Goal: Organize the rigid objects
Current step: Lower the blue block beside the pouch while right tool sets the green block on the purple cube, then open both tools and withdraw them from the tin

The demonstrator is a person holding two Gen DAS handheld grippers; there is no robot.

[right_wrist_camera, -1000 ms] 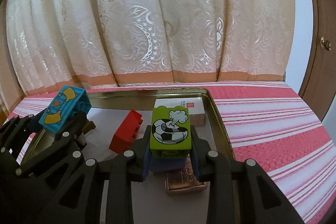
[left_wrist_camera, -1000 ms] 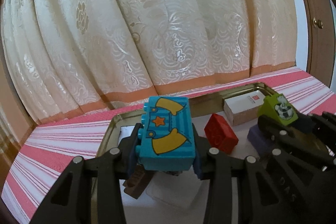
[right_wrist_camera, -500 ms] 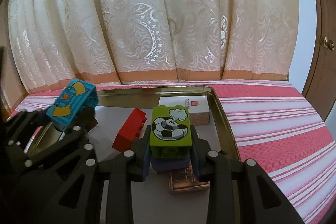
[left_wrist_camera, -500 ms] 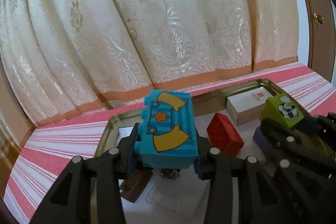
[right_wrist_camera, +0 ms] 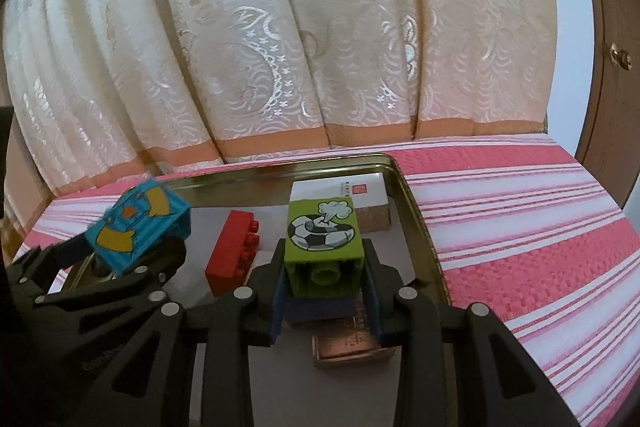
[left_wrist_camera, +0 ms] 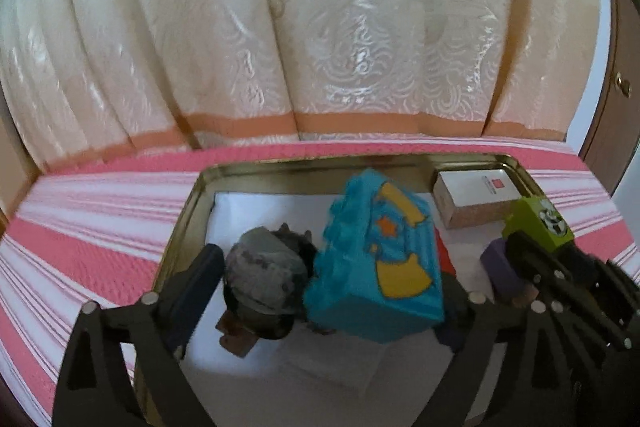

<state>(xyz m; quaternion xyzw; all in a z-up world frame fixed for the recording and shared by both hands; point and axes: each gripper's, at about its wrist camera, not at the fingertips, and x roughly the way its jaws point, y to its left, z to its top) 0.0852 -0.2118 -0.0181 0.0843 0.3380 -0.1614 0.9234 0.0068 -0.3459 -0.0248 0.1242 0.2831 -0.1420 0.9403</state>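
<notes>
My left gripper is open wide. The blue block with yellow shapes lies tilted against its right finger, blurred, over the gold tray. It also shows in the right wrist view, at the left gripper. My right gripper is shut on a green block with a football picture, above a purple block. The green block shows at the right in the left wrist view.
In the tray lie a red brick, a white box on cork, a copper-coloured slab and a grey-black lump. A pink striped cloth covers the table. A cream curtain hangs behind.
My left gripper has opened wide and the blue block has tipped to the right, slipping from the grip. The view swung down toward the tray. The right gripper holds steady.
</notes>
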